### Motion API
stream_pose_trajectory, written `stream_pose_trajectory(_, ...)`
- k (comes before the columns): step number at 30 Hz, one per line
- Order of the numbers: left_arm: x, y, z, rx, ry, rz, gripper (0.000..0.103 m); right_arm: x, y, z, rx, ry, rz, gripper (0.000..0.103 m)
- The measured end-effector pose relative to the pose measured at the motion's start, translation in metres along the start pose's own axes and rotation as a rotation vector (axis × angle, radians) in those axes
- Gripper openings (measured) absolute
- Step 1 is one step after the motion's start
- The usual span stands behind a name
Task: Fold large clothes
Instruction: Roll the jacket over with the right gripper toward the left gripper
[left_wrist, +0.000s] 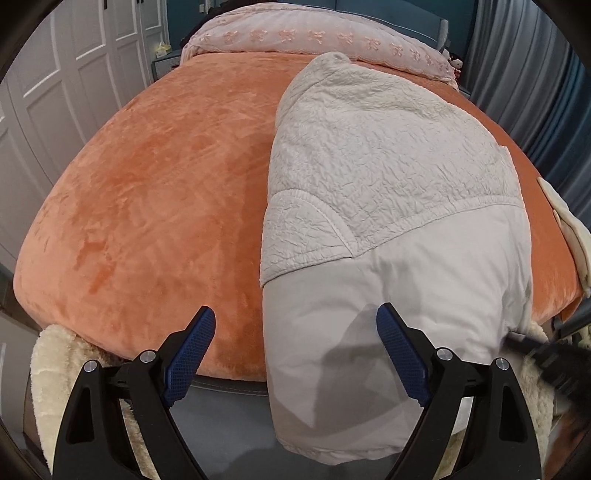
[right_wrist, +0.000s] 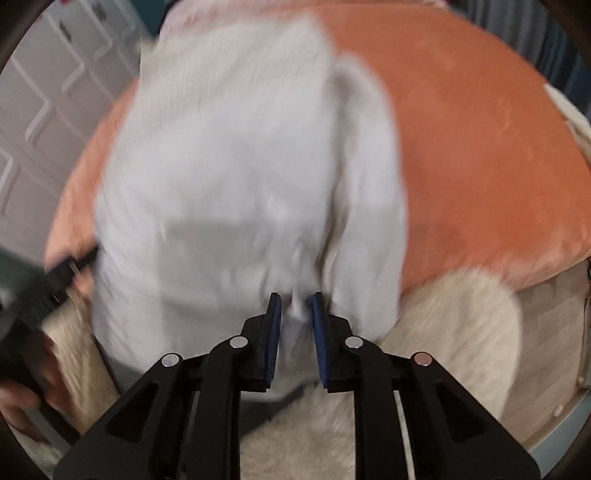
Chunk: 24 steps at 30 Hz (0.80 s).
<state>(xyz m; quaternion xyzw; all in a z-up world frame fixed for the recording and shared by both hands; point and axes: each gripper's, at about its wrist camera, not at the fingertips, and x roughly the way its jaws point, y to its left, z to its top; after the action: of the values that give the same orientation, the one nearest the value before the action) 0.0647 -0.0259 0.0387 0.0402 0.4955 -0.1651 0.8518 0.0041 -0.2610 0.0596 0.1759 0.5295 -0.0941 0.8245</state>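
On the orange bed (left_wrist: 147, 192), toward the right side of the left wrist picture, lay a big white coat (left_wrist: 388, 184). It was already folded into a long shape. Its top part looked crinkly and its bottom part was smooth, and the bottom end hung over the near edge of the bed. A pink blanket (left_wrist: 314, 37) lay across the far end, at the top of the frame. A fluffy cream rug (left_wrist: 55, 369) showed at the lower left.

The left gripper (left_wrist: 295, 354) stood wide open and held nothing. One finger hovered over the orange bed and the other over the smooth end of the coat.

The right gripper (right_wrist: 295, 332) was nearly closed, pinching a bit of the white coat (right_wrist: 229, 166) at its near end. That picture was very blurry, so the gripper seemed to be moving fast. At the lower left of that picture a hand (right_wrist: 22, 402) showed.

I think the step was to lift the hanging end and fold it up over the rest. To do it well, the left gripper should grab the other corner of that end. Then both could lift together, evenly and slowly, so the thick coat would not slide off the bed.
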Motion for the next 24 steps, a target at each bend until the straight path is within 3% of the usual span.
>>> stream_pose_trajectory(3,0.002,0.000,0.001,-0.009,0.004,-0.005,0.087,-0.018,0.001,0.021,0.039,-0.093,0.032,0.017)
stream_pose_trajectory(5,0.002,-0.001,0.001,-0.007,0.003,0.000,0.087,-0.014,0.011,0.034,0.032,-0.109,0.050,0.017)
stream_pose_trajectory(10,0.003,-0.003,0.000,0.002,0.006,0.006,0.088,0.039,0.029,0.039,-0.036,-0.009,-0.015,0.016)
stream_pose_trajectory(17,0.004,0.000,0.000,-0.014,0.002,0.012,0.088,0.008,0.039,0.040,-0.019,-0.084,-0.008,0.017)
stream_pose_trajectory(19,0.005,0.000,0.000,-0.015,0.002,0.011,0.089,0.023,0.039,0.039,-0.024,-0.051,-0.033,0.017)
stream_pose_trajectory(24,0.003,-0.001,-0.002,0.005,-0.002,0.023,0.089,0.030,0.018,0.031,0.070,-0.027,0.026,0.018)
